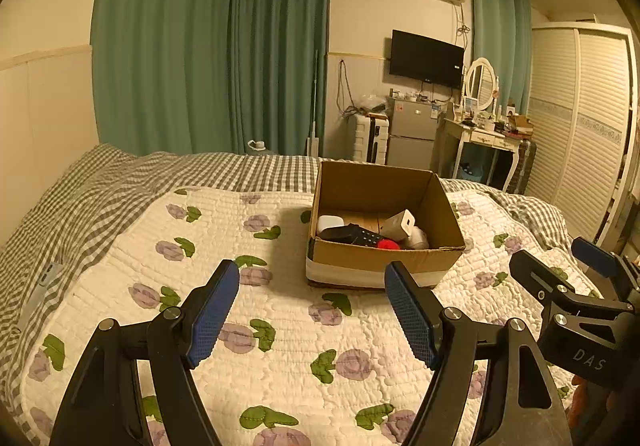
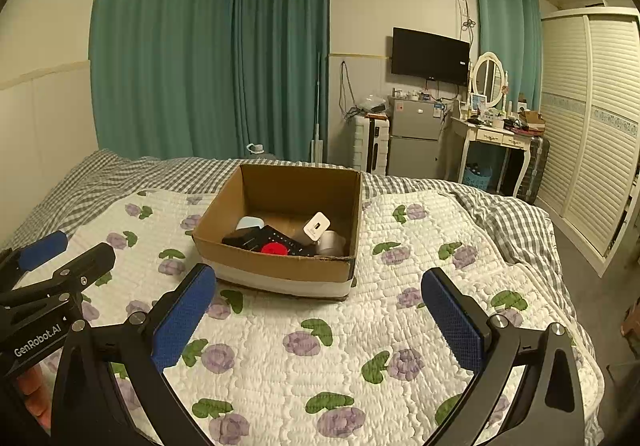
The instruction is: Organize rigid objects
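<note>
A bed covered by a white quilt printed with purple flowers (image 1: 280, 326) is seen beneath both tongs, and an open brown cardboard box (image 1: 384, 258) is set on it straight ahead, slightly right of the left tongs (image 1: 312, 310) and slightly left of the right tongs (image 2: 320, 310), neither judged clearly nearer. Both tongs are held wide apart and empty, above the quilt and short of the box. Inside the box are gathered a long black remote control (image 2: 272, 238) lying crosswise, a white adapter block (image 2: 317, 224), a pale rounded case (image 2: 249, 223) and a small red round object (image 2: 274, 248).
</note>
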{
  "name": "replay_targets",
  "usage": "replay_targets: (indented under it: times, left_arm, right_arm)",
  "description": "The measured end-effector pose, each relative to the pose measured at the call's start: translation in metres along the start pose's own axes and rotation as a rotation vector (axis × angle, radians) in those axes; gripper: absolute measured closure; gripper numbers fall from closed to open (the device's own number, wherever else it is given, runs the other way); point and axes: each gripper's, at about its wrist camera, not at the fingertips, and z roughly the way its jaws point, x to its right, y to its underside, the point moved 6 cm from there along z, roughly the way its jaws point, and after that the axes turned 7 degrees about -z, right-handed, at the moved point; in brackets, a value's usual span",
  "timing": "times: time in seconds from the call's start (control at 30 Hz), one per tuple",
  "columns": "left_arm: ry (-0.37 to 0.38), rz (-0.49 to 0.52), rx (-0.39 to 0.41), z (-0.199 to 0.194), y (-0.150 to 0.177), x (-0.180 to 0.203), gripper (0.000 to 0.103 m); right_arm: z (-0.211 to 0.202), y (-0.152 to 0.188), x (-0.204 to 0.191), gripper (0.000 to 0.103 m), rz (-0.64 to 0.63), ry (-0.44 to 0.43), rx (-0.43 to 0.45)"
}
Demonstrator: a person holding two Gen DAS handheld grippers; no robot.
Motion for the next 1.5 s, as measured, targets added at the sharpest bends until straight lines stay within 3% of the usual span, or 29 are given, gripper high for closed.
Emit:
replay_targets:
  times: [1.5]
  left_arm:
    - [0.003,0.008,0.001,-0.0029,0.0027,0.0045,0.025]
  right_arm:
    - [0.0042,0.0063,-0.0059,0.0,0.01,0.002,-0.019]
